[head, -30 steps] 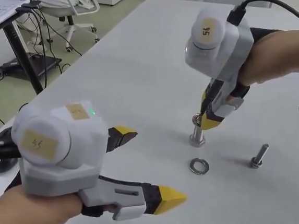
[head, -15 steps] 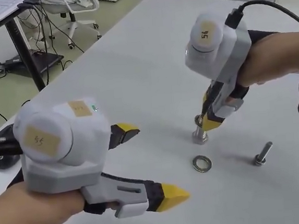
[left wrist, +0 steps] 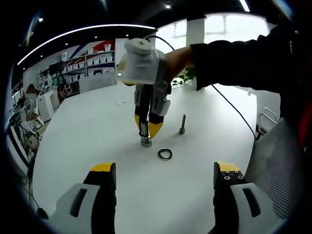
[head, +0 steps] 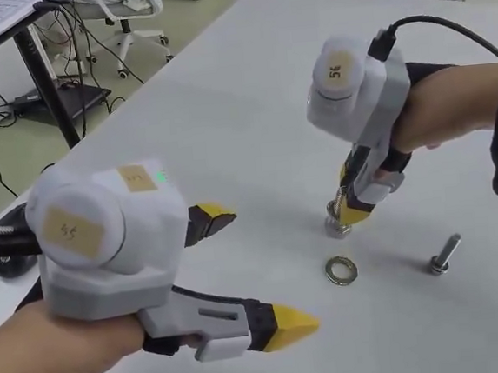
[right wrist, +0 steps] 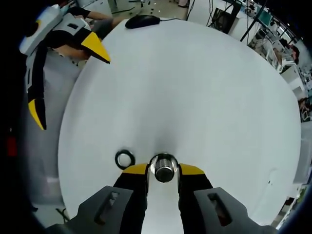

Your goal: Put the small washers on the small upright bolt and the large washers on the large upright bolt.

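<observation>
Left gripper (head: 261, 271) hangs nearest the camera over the white workbench (head: 251, 108), jaws wide and empty; it is well apart from the work. Just beyond it a loose washer (head: 341, 270) lies flat on the bench, near the foot of the large upright bolt (head: 334, 223). The right gripper (head: 349, 214) points steeply down at that bolt, jaws narrow and close on either side of its top. In the right gripper view a bright ring shows between the yellow tips, but whether that is a washer being threaded on or only the bolt's own end cannot be told. Farther right the small upright bolt (head: 441, 255) stands alone, well apart from both grippers.

The step in hand looks like seating a washer on the large bolt. Done well, it likely calls for keeping the jaws square over the shaft and the ring level, so its hole meets the tip cleanly; the tips would then part only slightly, so the ring drops down the thread rather than tipping off; a sideways nudge could topple the free-standing bolt.
</observation>
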{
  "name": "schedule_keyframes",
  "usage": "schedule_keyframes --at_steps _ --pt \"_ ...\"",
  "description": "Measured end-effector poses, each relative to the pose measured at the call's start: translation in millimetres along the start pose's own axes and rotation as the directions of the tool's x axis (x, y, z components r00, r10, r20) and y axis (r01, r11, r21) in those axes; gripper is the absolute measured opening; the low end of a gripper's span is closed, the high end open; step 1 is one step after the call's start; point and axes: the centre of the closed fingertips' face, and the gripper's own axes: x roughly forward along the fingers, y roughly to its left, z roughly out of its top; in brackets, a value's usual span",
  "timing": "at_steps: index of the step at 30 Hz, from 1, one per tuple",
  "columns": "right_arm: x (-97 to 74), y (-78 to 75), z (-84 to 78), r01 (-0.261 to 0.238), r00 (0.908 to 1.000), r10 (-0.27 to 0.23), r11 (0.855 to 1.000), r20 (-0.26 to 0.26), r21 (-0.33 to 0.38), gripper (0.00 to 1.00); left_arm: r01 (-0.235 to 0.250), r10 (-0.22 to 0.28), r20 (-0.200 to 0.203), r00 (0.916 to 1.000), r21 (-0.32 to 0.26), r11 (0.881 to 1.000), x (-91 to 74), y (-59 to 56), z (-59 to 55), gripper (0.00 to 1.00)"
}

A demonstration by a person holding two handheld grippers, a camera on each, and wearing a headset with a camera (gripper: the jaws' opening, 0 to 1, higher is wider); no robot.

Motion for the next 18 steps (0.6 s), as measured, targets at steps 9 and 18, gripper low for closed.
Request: schedule_keyframes --at_steps 9,18 --pt "13.6 -2.4 -4.3 -0.005 0.9997 0.005 1.0 -0.022 0.0 0.24 0.002 -0.002 0.0 1.0 -0.004 1.0 0.2 0.0 -0.2 0.82" --pt "22.2 -0.8 -6.6 -0.009 0.9992 0.009 1.0 -0.04 0.004 0.24 0.004 -0.004 0.002 1.0 -0.003 1.0 0.1 0.0 -0.7 0.82"
